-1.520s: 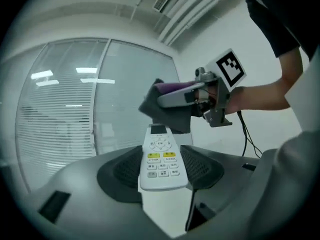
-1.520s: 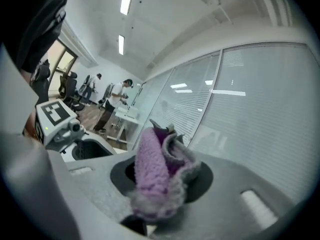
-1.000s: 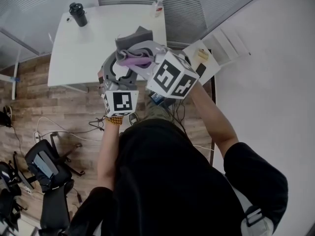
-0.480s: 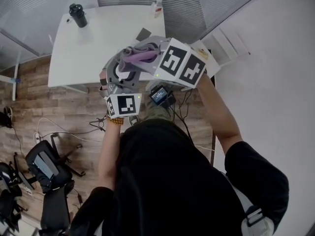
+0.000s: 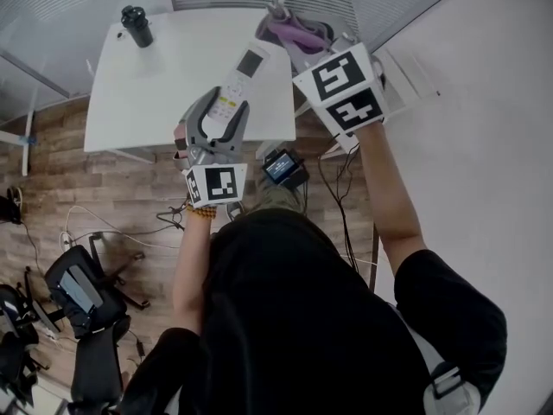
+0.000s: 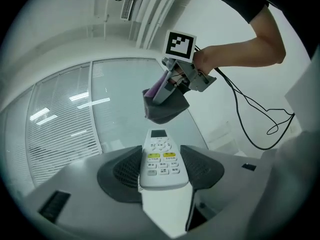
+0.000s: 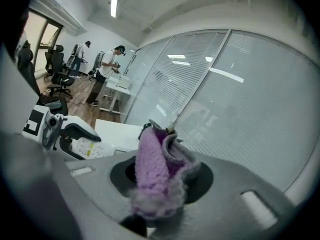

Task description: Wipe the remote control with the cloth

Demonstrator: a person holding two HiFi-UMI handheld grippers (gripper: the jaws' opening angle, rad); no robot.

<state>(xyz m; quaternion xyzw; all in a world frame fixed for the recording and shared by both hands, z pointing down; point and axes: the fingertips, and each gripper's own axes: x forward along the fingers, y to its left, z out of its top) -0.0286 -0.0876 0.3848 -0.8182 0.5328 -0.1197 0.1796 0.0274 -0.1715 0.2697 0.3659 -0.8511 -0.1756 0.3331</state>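
Left gripper (image 6: pixel 161 170): jaws closed on the white remote control (image 6: pixel 160 154), held level, buttons up, over the table (image 5: pixel 155 76). Right gripper (image 7: pixel 162 181): jaws clamped on the purple-grey cloth (image 7: pixel 152 171), well apart from the remote, apparently between strokes. Next move: lower the cloth onto the keypad and draw it lengthwise.

The remote control (image 6: pixel 161 160) was smooth white plastic with a faint sheen. The cloth (image 7: pixel 155 176) looked soft and fuzzy, with purple pile on one face and grey on the other. The left tongs (image 6: pixel 161 154) were matt grey plastic with dark, dimpled pads (image 6: pixel 122 170). The counter (image 5: pixel 164 67) was smooth, matt white. The floor (image 5: pixel 112 197) showed wood-grain planks, and the glass wall (image 7: pixel 240 99) was glossy.
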